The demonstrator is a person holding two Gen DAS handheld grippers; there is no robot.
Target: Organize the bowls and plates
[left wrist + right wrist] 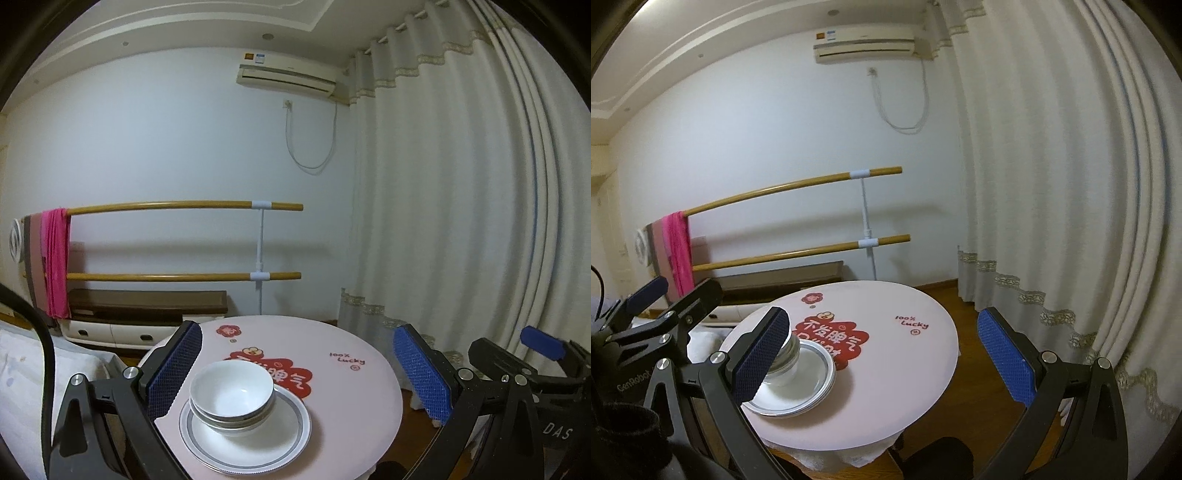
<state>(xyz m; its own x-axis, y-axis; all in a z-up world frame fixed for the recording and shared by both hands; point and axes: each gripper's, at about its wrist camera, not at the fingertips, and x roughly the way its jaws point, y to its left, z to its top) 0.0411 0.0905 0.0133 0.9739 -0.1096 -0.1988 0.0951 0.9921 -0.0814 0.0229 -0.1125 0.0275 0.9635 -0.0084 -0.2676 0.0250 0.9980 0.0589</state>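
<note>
White curtains (443, 184) fill the right of the frame. At lower centre sits a round pink bench (351, 387) with a red cartoon print. On its near left lie stacked plates (284, 439) carrying nested white bowls (232, 391). The left tool (297, 373) and right tool (882, 354) hang above the bench, jaws spread wide, gripping nothing.

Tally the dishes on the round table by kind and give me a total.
Bowls: 2, nested, sitting on the plates.
Plates: at least 2, stacked; rim edges in the right wrist view suggest maybe more, too fine to tell.
Total: at least 4 dishes, all in one pile on the pink table.
</note>
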